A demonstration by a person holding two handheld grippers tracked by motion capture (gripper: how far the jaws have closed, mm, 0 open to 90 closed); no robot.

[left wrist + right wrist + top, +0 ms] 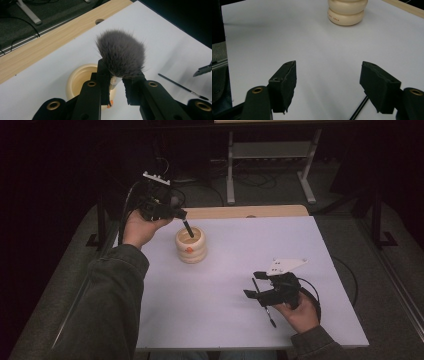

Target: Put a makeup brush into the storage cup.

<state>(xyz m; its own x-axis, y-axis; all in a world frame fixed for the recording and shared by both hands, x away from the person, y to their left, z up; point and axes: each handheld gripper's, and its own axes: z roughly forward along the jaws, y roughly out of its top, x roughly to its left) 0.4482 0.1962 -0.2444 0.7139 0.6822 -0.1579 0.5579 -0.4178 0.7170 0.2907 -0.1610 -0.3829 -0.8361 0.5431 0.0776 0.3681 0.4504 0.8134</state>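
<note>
Two left gripper [116, 82] fingers [103, 75] pinch a fluffy brush [121, 56] at its ferrule, handle dipping into the cream holder [191, 245]; right gripper [328, 80] fingers gape empty over the counter [250, 260].

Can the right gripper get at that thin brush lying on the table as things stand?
Probably yes. The right gripper is open with nothing between its jaws, and the thin brush lies flat on the table right beside it, with nothing over it.
</note>
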